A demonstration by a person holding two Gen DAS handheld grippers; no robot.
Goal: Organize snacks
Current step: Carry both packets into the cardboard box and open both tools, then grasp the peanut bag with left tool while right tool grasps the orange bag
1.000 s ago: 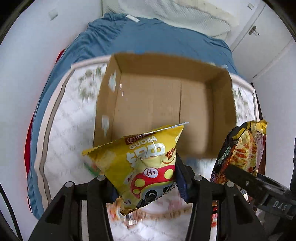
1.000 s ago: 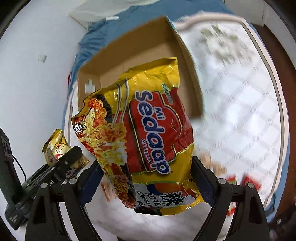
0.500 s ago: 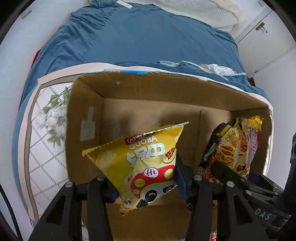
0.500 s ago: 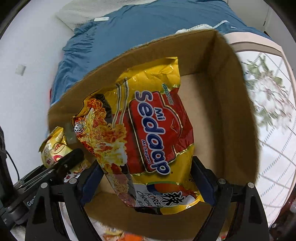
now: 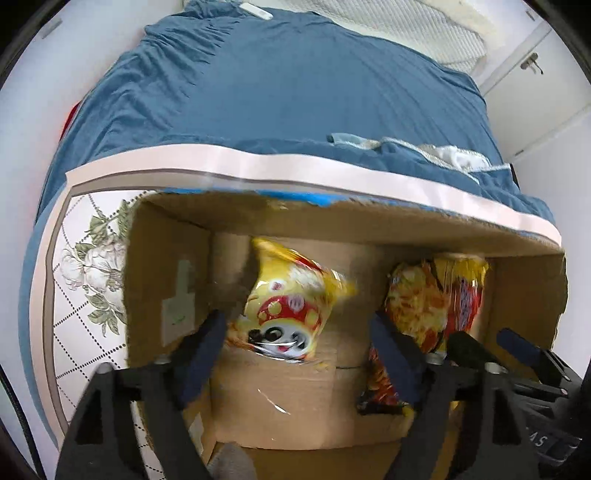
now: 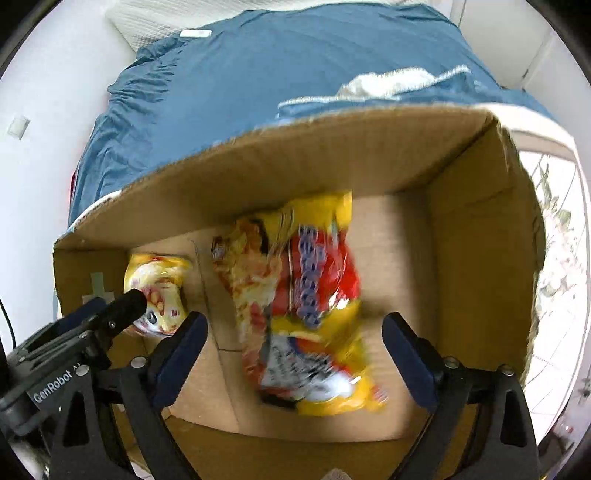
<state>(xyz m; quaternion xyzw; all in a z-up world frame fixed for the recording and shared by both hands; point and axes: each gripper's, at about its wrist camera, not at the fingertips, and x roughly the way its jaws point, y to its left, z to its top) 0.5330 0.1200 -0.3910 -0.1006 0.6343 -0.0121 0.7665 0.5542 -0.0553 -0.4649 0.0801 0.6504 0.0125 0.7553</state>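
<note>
A brown cardboard box lies on the bed under both grippers. My left gripper is open over the box; the small yellow snack bag with a red mushroom drawing is loose and blurred between its fingers, inside the box. It also shows in the right wrist view. My right gripper is open; the yellow and red noodle packet is loose and blurred inside the box. The packet also shows in the left wrist view.
The box sits on a white flowered mat laid over a blue bedsheet. White pillows lie at the bed's far end. A white cupboard door stands at the right.
Both grippers have opened and let go of their bags, which have dropped into the box. Both grippers have moved lower and closer to the box.
</note>
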